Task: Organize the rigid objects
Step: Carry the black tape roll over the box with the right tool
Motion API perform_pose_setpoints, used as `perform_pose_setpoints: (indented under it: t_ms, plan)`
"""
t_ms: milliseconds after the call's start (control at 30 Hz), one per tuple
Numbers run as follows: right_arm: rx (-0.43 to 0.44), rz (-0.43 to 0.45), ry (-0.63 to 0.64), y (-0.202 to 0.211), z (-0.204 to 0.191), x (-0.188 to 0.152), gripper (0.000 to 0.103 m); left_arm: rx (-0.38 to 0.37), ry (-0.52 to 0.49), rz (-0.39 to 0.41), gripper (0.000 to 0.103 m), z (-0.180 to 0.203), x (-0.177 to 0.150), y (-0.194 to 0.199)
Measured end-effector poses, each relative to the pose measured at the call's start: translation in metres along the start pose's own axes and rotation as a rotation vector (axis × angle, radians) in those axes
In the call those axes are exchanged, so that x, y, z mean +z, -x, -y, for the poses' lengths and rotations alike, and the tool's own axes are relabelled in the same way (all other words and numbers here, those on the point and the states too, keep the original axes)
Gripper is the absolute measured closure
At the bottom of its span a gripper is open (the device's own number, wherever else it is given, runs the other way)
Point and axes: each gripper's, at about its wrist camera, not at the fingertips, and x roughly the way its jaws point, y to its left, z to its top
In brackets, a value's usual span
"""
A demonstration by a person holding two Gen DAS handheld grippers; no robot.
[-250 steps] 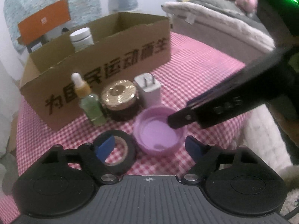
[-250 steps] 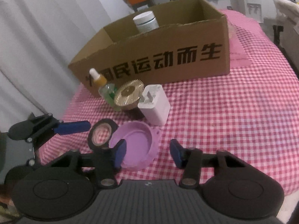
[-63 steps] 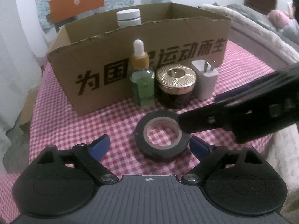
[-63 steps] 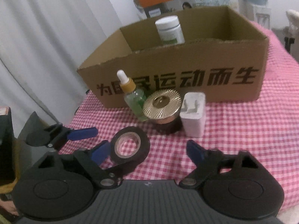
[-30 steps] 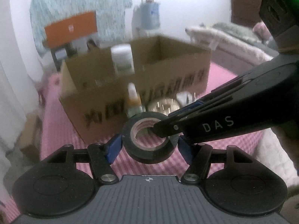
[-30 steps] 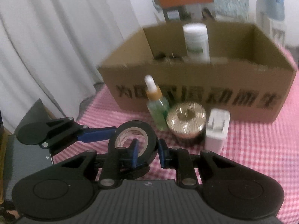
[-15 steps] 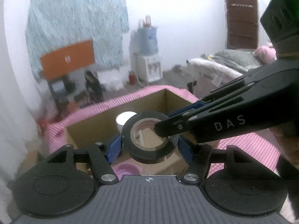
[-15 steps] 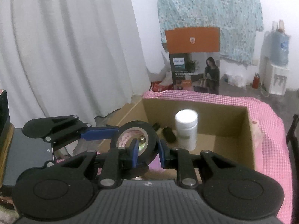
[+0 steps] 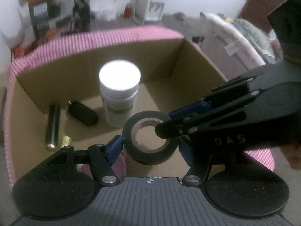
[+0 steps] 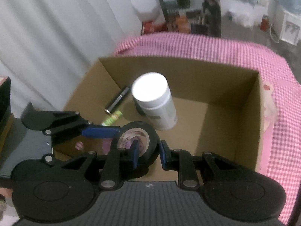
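A black roll of tape (image 9: 150, 151) hangs above the open cardboard box (image 9: 180, 56). My left gripper (image 9: 151, 147) clasps its outer sides. My right gripper (image 10: 147, 153) is shut on the roll's wall (image 10: 153, 141), one finger inside the hole. The right gripper also shows in the left wrist view (image 9: 165, 126), coming from the right. The left gripper's finger (image 10: 101, 128) shows in the right wrist view. Inside the box stand a white bottle (image 9: 119, 92), a dark cylinder (image 9: 52, 125), a black oblong item (image 9: 82, 113) and a small green item (image 9: 65, 139).
The box sits on a pink checked tablecloth (image 10: 282, 113). A purple lid (image 9: 120, 164) lies in the box's near part under the grippers. White curtains (image 10: 56, 37) hang to the left. A bed (image 9: 244, 37) stands to the right.
Both grippers, holding the tape roll together, have lifted it off the table and carried it forward over the box; the view now looks down into the box.
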Motion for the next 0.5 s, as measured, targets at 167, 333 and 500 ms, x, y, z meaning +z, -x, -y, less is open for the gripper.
perform_pose_setpoints:
  t_ms: [167, 333, 500]
  plan:
    - [0.001, -0.078, -0.012, -0.023, 0.010, 0.010, 0.078, 0.001, 0.020, -0.060, 0.038, -0.006, 0.004, -0.010]
    - [0.007, -0.131, -0.020, -0.036, 0.019, 0.011, 0.079, 0.005, 0.025, -0.109, 0.037, -0.002, 0.008, -0.020]
    - [-0.004, -0.172, -0.013, -0.044, 0.022, 0.012, 0.079, 0.010, 0.030, -0.135, 0.038, 0.002, 0.009, -0.027]
